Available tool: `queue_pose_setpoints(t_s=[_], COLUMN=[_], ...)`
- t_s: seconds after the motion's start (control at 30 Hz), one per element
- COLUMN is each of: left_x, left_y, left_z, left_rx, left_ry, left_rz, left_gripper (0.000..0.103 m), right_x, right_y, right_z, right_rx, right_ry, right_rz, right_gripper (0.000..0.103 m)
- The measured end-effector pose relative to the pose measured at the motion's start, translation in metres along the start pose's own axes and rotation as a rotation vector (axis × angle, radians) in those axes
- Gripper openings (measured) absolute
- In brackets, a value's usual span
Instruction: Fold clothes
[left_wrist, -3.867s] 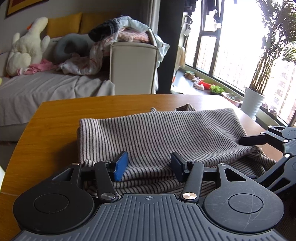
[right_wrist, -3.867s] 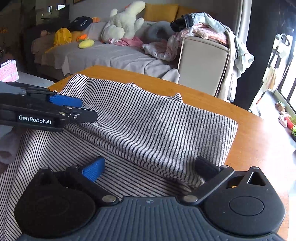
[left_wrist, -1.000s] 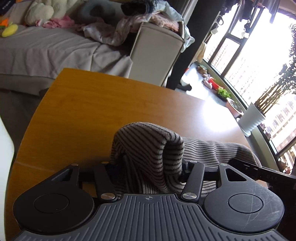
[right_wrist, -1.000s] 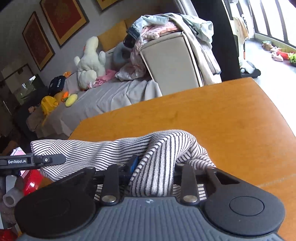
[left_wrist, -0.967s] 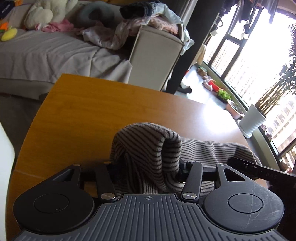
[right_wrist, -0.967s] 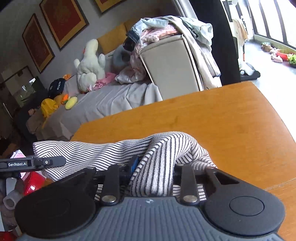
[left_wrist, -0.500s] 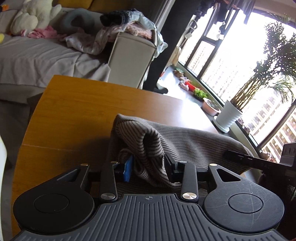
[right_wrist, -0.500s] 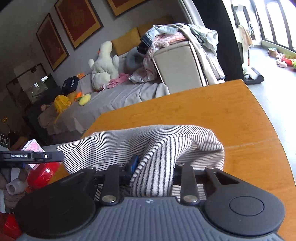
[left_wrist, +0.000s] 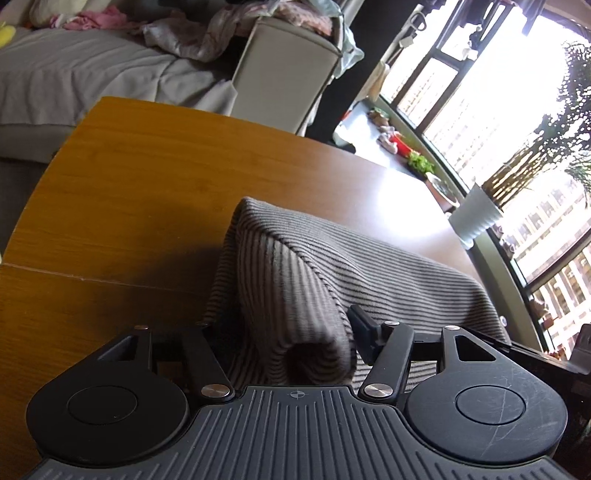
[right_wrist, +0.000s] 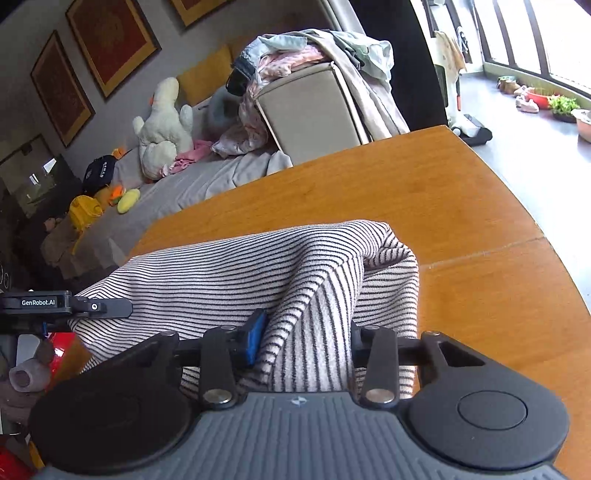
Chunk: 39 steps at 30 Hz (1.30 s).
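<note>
1. The left claw (left_wrist: 295, 343) is clamping a bunched fold of the striped garment (left_wrist: 332, 266); the cloth is filling the gap between its fingers, with only the dark right pad (left_wrist: 364, 328) showing at about 3 o'clock of the fold.
2. The right claw (right_wrist: 306, 339) is likewise pinching a thick gather of the same striped garment (right_wrist: 258, 266), its blue left pad (right_wrist: 255, 332) pressing against the cloth at 9 o'clock.
3. The garment is stretching between the two claws, humped up at each grip and draping down onto the wooden desk (left_wrist: 129, 192).
4. In the right wrist view, the left claw's labelled finger (right_wrist: 66, 304) is poking in at 9 o'clock, touching the garment's far end.
5. Beyond the desk (right_wrist: 461, 206) at 12 o'clock, a beige chair (right_wrist: 314, 107) is carrying a heap of clothes (right_wrist: 314, 48).
6. At 10 o'clock a white plush duck (right_wrist: 162, 125) is sitting on a grey-covered sofa (right_wrist: 207, 181), with a yellow toy (right_wrist: 127, 201) just beside it.
7. At 2 o'clock in the left wrist view, a white plant pot (left_wrist: 474, 218) is standing by the bright window (left_wrist: 480, 92).
</note>
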<state>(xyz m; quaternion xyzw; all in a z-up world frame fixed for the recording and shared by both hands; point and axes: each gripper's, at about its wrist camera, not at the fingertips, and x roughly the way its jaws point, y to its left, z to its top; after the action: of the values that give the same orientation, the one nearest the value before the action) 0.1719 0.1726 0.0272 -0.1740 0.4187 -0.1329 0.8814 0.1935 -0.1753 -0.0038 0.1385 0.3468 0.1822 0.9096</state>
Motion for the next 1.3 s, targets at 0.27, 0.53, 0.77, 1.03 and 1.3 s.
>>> queue_pose_setpoints(t_s=[0.27, 0.53, 0.77, 1.03, 1.3], left_x=[0.012, -0.063, -0.018, -0.05, -0.073], left_y=[-0.006, -0.015, 0.007, -0.007, -0.044], left_z=[0.029, 0.014, -0.029, -0.026, -0.026], left_rx=[0.008, 0.034, 0.004, 0.092, 0.129], left_ry=[-0.047, -0.15, -0.026, -0.116, -0.169], left_rz=[0.042, -0.081, 0.032, 0.092, -0.107], left_gripper=[0.041, 0.037, 0.042, 0.06, 0.091], right_x=[0.001, -0.063, -0.037, -0.07, -0.054], right_y=[0.011, 0.021, -0.001, 0.009, 0.011], right_z=[0.044, 0.016, -0.028, -0.012, 0.031], right_rx=[-0.031, -0.089, 0.006, -0.126, -0.171], right_ry=[-0.095, -0.116, 0.003, -0.093, -0.163], right_rz=[0.038, 0.115, 0.033, -0.053, -0.052], right_gripper=[0.022, 0.023, 0.038, 0.103, 0.103])
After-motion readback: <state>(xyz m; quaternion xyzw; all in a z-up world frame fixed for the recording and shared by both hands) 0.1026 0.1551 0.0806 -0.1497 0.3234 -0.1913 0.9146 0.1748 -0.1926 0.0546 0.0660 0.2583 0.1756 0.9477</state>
